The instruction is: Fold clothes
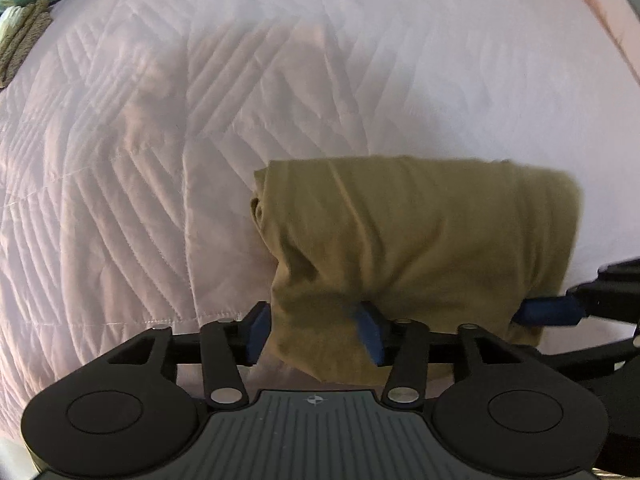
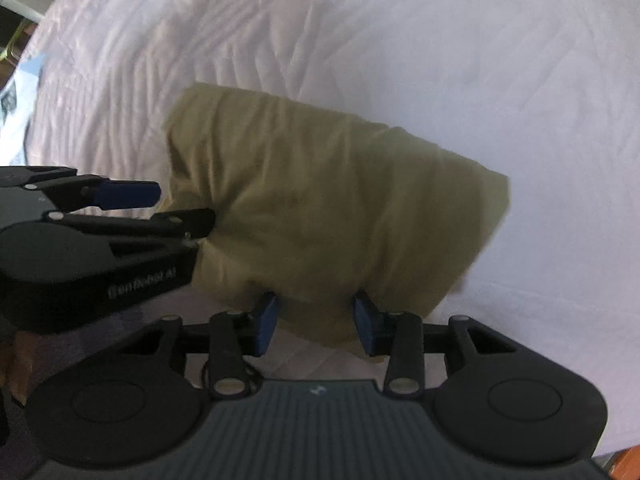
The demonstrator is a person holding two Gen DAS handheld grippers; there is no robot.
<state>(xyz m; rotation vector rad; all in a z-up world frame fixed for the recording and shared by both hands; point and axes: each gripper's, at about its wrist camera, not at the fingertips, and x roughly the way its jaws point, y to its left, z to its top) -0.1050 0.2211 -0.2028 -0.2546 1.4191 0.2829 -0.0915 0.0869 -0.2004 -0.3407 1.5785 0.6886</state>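
The pale quilted bedspread [image 1: 120,184] gives me a broad flat surface, so the olive garment [image 1: 420,248] lies there in a compact folded bundle, near edge toward me. My left gripper [image 1: 316,330] straddles that edge half-spread, pads seemingly off the cloth, though blur makes this uncertain. My right gripper [image 2: 316,326] stands likewise parted over the same hem, to let it settle.

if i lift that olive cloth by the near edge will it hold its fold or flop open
The olive cloth is probably floppy: it sags in soft wrinkles over the quilt. Lifted by one edge, its loose layers would likely droop open. It looks thin, so probably light.
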